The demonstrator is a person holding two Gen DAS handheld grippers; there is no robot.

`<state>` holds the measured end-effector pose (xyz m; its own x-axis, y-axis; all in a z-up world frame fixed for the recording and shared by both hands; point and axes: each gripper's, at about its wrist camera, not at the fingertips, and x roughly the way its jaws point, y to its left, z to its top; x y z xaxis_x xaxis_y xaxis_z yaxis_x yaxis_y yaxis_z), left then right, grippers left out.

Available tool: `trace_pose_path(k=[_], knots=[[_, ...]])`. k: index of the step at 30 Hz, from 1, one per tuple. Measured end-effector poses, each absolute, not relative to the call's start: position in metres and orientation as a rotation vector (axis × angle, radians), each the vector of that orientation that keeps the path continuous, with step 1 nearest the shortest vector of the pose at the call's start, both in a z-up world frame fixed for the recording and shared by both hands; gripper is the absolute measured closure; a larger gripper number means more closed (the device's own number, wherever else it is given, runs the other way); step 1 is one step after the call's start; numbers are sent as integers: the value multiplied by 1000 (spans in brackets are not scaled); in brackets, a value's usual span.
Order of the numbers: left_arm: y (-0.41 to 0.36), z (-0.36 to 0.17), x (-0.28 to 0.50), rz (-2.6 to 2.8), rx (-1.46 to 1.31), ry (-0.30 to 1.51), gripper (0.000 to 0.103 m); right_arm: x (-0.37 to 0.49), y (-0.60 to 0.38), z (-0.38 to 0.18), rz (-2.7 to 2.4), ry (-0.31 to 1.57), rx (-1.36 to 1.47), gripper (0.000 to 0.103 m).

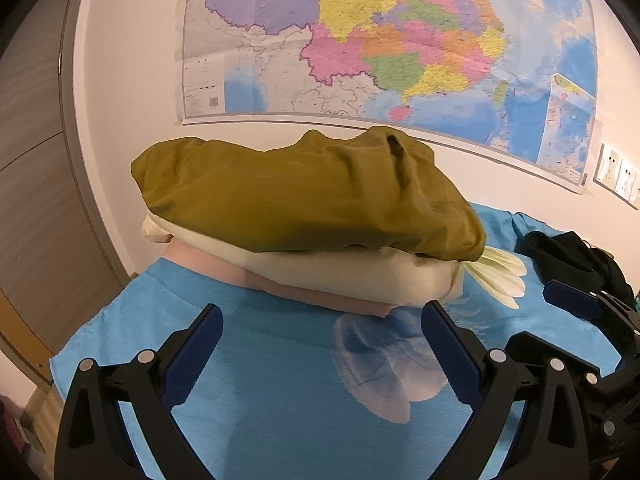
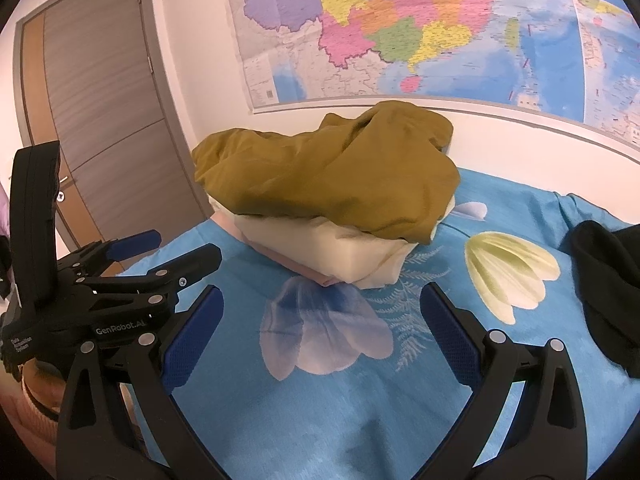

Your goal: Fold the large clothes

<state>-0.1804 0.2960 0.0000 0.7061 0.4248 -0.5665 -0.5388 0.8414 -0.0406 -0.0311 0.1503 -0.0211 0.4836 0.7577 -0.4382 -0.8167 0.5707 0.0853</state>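
Both my grippers are spread wide, holding nothing: left gripper (image 1: pixel 322 316), right gripper (image 2: pixel 322 302), both over the blue floral sheet (image 2: pixel 320 400). Olive garment (image 2: pixel 328 176) tops the cream (image 2: pixel 352 256) and pink (image 1: pixel 320 294) folded stack ahead. Black clothing (image 2: pixel 608 288) lies right.

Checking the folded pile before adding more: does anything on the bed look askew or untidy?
The olive garment topping the stack is rumpled and bulges past the cream piece beneath. A black garment lies unfolded in a heap to the right.
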Motion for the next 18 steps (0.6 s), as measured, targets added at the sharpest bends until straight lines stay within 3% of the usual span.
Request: trace_pose_path(k=[18], knots=[[238,-16,-144,353,-198,626,7,-27,79,-34,824,474,-67,6]])
